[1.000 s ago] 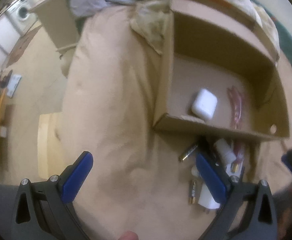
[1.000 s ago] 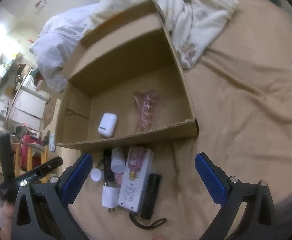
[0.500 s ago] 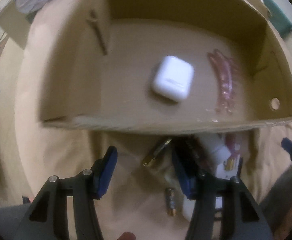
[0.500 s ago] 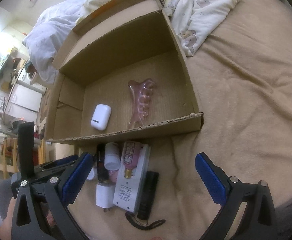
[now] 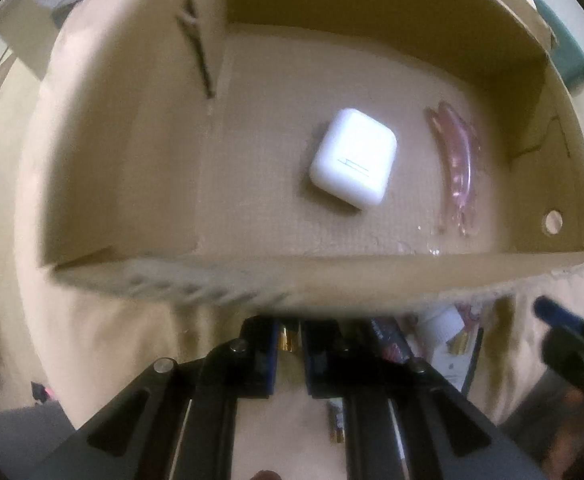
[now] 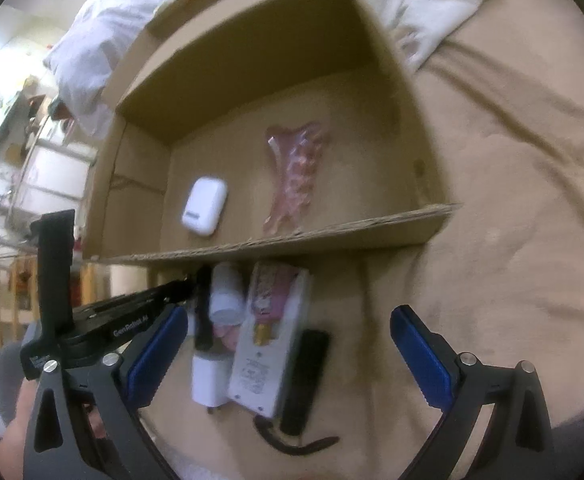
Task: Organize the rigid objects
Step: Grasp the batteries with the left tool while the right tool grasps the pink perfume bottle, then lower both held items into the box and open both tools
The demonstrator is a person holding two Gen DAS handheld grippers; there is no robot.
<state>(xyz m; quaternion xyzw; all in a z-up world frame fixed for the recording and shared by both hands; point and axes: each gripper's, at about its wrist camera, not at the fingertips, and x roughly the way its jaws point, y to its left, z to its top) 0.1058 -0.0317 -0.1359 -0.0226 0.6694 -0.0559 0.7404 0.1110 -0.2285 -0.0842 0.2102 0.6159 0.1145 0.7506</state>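
Left wrist view: the left gripper (image 5: 289,340) is pointed down at the tan bedcover (image 5: 103,340), just outside the near wall of the cardboard box (image 5: 251,276). Its jaws have just been closing and are now clamped on a gold-topped battery (image 5: 289,338), seen in the narrow gap between the pads. A second battery (image 5: 336,420) lies loose on the cover nearby. Inside the box, a white earbud case (image 5: 352,157) and a pink comb-like piece (image 5: 458,168) are seen lying apart on the floor.

Right wrist view: the right gripper (image 6: 287,356) is held with its jaws wide apart, nothing between the pads. Below it, outside the box (image 6: 332,236), a cluster is noted: white charger plug (image 6: 208,380), white packet with pink print (image 6: 267,340), black stick-shaped device (image 6: 304,380), small white bottle (image 6: 225,294).
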